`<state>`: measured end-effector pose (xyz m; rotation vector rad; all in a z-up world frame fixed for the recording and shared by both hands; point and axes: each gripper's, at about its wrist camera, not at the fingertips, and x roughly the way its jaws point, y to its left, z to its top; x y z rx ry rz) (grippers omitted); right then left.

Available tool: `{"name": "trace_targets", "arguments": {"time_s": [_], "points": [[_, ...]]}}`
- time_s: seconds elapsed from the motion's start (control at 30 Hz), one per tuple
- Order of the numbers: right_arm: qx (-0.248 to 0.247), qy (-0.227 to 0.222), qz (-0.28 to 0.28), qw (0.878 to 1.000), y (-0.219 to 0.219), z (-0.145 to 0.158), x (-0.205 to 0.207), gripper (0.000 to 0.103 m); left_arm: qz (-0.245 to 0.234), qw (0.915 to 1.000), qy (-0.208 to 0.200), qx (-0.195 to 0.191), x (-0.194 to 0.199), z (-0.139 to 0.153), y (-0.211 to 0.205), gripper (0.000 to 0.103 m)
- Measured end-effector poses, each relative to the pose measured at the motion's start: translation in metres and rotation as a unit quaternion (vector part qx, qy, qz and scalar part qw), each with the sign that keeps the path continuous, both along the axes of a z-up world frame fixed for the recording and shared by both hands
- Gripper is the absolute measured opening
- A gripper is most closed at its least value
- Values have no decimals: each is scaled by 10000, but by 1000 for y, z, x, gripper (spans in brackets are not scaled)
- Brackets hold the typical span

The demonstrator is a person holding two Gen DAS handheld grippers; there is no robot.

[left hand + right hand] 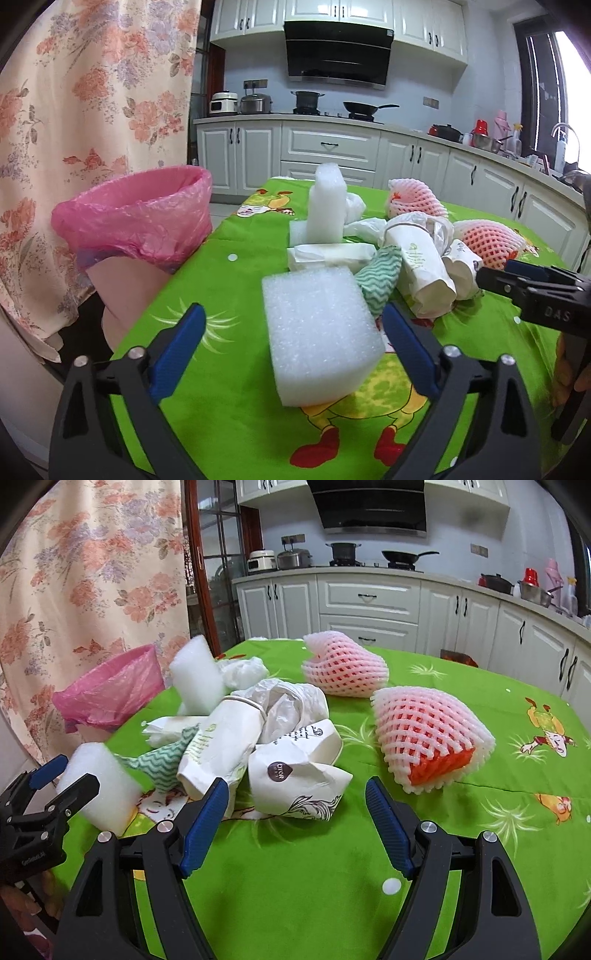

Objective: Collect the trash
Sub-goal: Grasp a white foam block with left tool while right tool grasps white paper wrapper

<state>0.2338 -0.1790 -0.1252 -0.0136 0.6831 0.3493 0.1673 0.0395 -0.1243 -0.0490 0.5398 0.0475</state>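
Observation:
A white foam block (321,332) lies on the green cartoon tablecloth (229,424). My left gripper (293,312) is open around it; the left pad is clear of the foam and the right pad is at its edge. Behind it is a trash heap: an upright foam piece (328,206), a white paper cup (421,269), a green wavy cloth (380,280) and a white plastic bag (288,701). My right gripper (297,785) is open, its tips just short of a crushed printed paper cup (295,775). Two pink foam fruit nets (424,738) (343,664) lie to the right.
A bin lined with a pink bag (140,221) stands off the table's left edge, in front of a floral curtain (92,110). White kitchen cabinets (325,144) and a counter with pots run along the back. Bare tablecloth lies near both grippers.

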Motion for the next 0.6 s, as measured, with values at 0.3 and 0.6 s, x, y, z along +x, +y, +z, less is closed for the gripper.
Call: {"name": "trace_targets", "arguments": {"time_s": [0.3, 0.6], "points": [[30, 343, -124, 9993, -1, -8, 19, 73, -300, 9995, 85, 80, 5, -7, -7, 57], [68, 708, -134, 9974, 5, -17, 36, 73, -259, 9996, -1, -85, 4, -2, 2, 56]]}}
